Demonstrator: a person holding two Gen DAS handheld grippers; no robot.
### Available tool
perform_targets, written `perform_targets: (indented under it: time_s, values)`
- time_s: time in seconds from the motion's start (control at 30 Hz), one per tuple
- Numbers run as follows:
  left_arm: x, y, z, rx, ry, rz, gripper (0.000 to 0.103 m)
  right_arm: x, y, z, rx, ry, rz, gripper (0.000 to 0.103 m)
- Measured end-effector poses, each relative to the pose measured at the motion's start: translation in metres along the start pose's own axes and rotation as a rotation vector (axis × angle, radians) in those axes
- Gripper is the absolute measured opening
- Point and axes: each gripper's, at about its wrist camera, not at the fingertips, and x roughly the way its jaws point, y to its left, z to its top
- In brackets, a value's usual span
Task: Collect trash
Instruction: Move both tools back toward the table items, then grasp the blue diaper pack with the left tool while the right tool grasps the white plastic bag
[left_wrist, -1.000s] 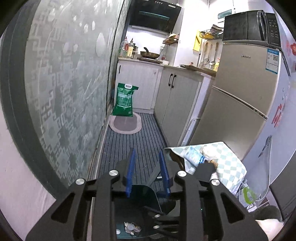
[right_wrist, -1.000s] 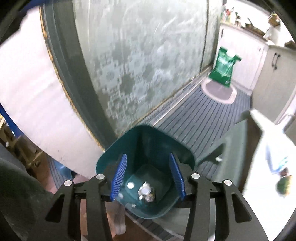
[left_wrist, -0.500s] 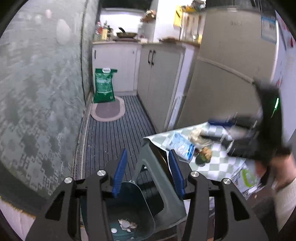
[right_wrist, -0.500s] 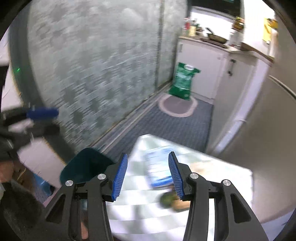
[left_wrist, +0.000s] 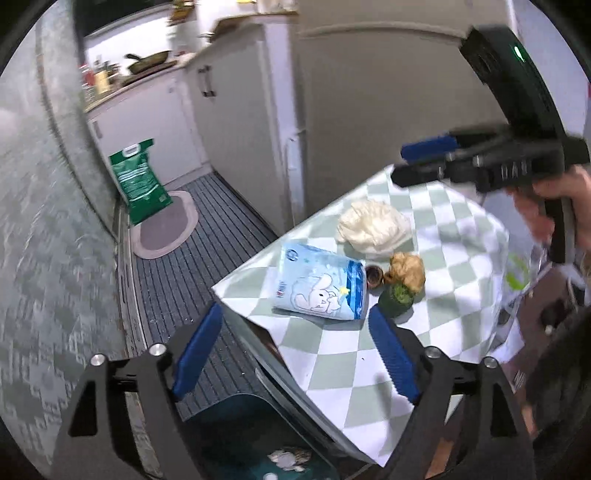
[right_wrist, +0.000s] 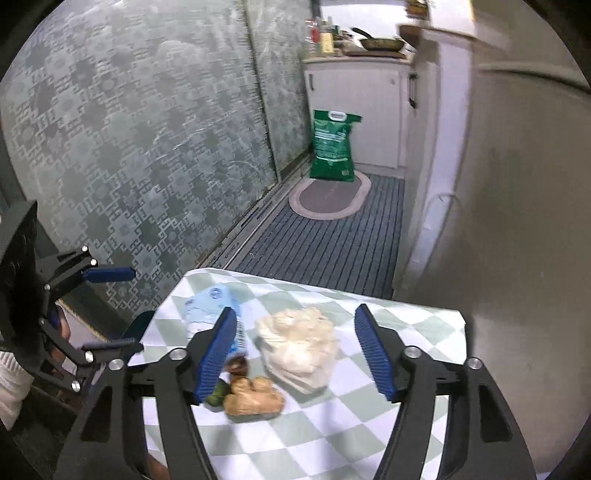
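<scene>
1. Green-and-white checked cloth covers the desk (left_wrist: 373, 373), which fills the lower right of the left wrist view and the lower centre of the right wrist view.
2. Trash is gathered near the middle of the desk: a light blue packet (left_wrist: 320, 282) with a rabbit print, a crumpled white plastic bag (left_wrist: 373, 229), a tan crumpled lump (left_wrist: 408, 271), a small brown cap-like piece (left_wrist: 375, 276) and a dark green round item (left_wrist: 397, 300).
3. The packet is seen lying flat, left of the brown piece; the green item sits just below the tan lump and seems to touch it.
4. The left hand-held gripper (left_wrist: 295, 354) is seen with its blue pads spread wide and nothing between them, at the bottom of the frame over the corner of the desk.
5. The right hand-held gripper (right_wrist: 295, 354) is likewise held wide apart and empty; the white bag (right_wrist: 297, 347) appears between its pads, while the tan lump (right_wrist: 255, 400) lies at lower centre.
6. A dark teal bin (left_wrist: 236, 435) is seen at the bottom of the left wrist view, beside the desk corner, with pale scraps (left_wrist: 288, 459) inside.
7. A green sack (right_wrist: 334, 146) stands on the floor beside an oval mat (right_wrist: 328, 195) at upper centre of the right wrist view.
</scene>
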Motion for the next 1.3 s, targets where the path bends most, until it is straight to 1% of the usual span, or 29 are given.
perform_targets:
  time_s: [0.1,0.2,0.3,0.53,0.6,0.67,0.73,0.77,0.87,1.0,1.17,1.23,1.27,1.3]
  values:
    - [0.014,-0.005,0.003,0.030,0.027,-0.012,0.091,0.002,-0.011,-0.004,0.024,0.004,0.007,0.070]
    - [0.030,-0.015,0.001,0.081,0.056,0.014,0.093,0.005,-0.012,-0.006,0.023,0.008,0.030,0.071]
    - [0.045,-0.018,-0.001,0.103,0.084,0.009,0.094,0.010,-0.012,-0.010,0.009,0.024,0.035,0.072]
    - [0.064,-0.016,0.002,0.100,0.105,0.043,0.095,0.013,-0.023,-0.017,0.021,0.036,0.028,0.072]
    - [0.066,-0.014,0.004,0.086,0.102,0.034,0.095,0.012,-0.026,-0.019,0.031,0.033,0.020,0.072]
    - [0.070,-0.014,0.005,0.087,0.099,0.047,0.095,0.013,-0.030,-0.021,0.034,0.036,0.013,0.072]
    - [0.074,-0.015,0.005,0.068,0.083,0.041,0.095,0.014,-0.031,-0.024,0.024,0.041,-0.003,0.072]
    - [0.074,-0.015,0.006,0.056,0.081,0.035,0.093,0.015,-0.031,-0.026,0.020,0.043,-0.007,0.072]
    - [0.076,-0.012,0.008,0.030,0.074,0.020,0.083,0.020,-0.031,-0.031,0.009,0.058,-0.018,0.072]
    - [0.074,-0.012,0.007,0.015,0.059,0.026,0.076,0.025,-0.024,-0.032,-0.010,0.062,-0.008,0.072]
    - [0.069,-0.015,0.004,0.001,0.039,0.022,0.075,0.032,-0.011,-0.029,-0.033,0.063,0.011,0.072]
    - [0.064,-0.013,0.003,-0.009,0.025,0.022,0.075,0.036,-0.007,-0.027,-0.041,0.064,-0.002,0.067]
    - [0.062,-0.011,0.003,-0.020,0.018,0.017,0.075,0.038,-0.006,-0.026,-0.041,0.068,-0.008,0.063]
    - [0.059,-0.008,0.003,-0.044,0.008,0.009,0.075,0.041,-0.005,-0.026,-0.040,0.074,-0.014,0.061]
